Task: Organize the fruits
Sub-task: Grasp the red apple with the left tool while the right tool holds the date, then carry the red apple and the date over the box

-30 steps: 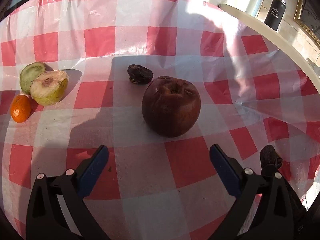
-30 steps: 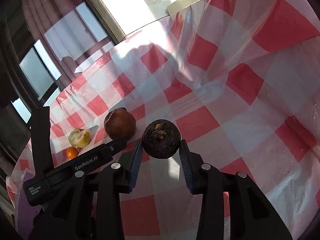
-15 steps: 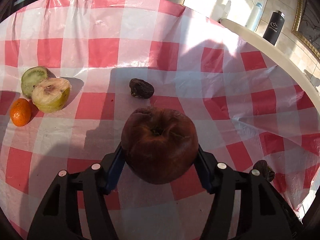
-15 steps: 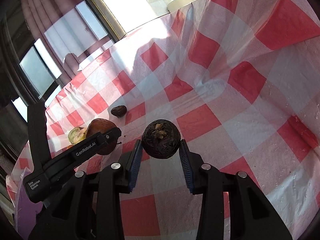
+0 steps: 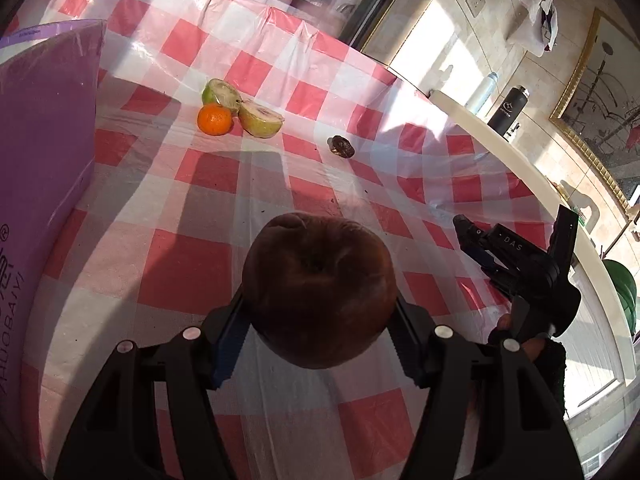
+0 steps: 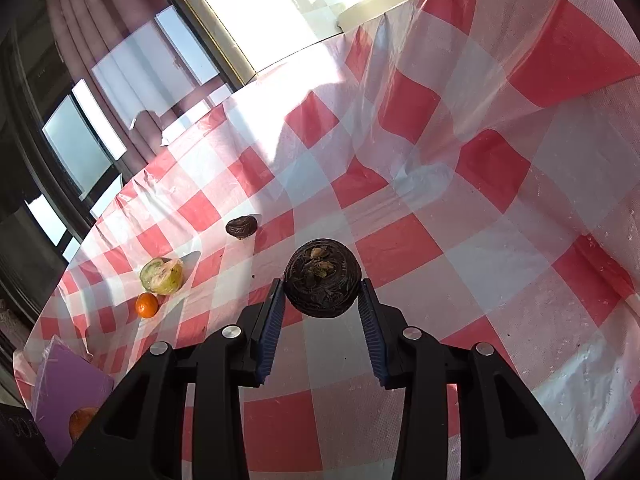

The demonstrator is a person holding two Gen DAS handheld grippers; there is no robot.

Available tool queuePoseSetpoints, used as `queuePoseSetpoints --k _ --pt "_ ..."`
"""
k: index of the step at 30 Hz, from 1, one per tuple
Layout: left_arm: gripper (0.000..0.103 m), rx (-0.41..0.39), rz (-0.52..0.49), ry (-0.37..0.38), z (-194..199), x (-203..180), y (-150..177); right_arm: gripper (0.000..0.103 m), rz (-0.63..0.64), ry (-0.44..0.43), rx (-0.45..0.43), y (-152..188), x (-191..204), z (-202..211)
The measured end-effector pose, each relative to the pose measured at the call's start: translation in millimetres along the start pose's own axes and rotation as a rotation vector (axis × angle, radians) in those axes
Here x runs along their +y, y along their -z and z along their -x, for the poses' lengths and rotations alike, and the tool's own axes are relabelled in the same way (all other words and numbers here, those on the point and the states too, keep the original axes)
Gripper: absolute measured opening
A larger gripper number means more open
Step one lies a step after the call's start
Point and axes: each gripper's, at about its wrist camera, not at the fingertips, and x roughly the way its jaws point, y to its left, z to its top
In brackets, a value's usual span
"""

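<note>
Worktop [image 5: 192, 264] w/ red-white check plastic cloth, sunlit; windows and curtains beyond, tiled wall w/ two bottles [image 5: 508, 108] far right. Purple box [image 5: 40, 184] left of left claw. Left claw [image 5: 316, 344] clamped on big brown wrinkled apple [image 5: 318, 290], lifted off the cloth. Right claw [image 6: 322, 312] gripping small dark shrivelled fruit [image 6: 322, 278], narrow gap. Ahead-left of both: two cut green fruit halves [image 5: 240, 108], tangerine [image 5: 215, 119] touching them, small dark dried fruit [image 5: 342, 147] apart.
</note>
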Motion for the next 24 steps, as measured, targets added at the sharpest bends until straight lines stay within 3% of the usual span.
queuePoseSetpoints --k 6,15,24 --pt "0.064 0.01 -0.043 0.019 -4 -9 1 0.038 0.002 0.005 -0.002 0 1 1" --pt "0.064 -0.016 0.005 0.039 2 1 -1 0.038 0.002 0.063 -0.006 3 6 5" --pt "0.064 -0.034 0.0 0.013 26 2 15 0.038 0.074 -0.015 0.047 74 47 62"
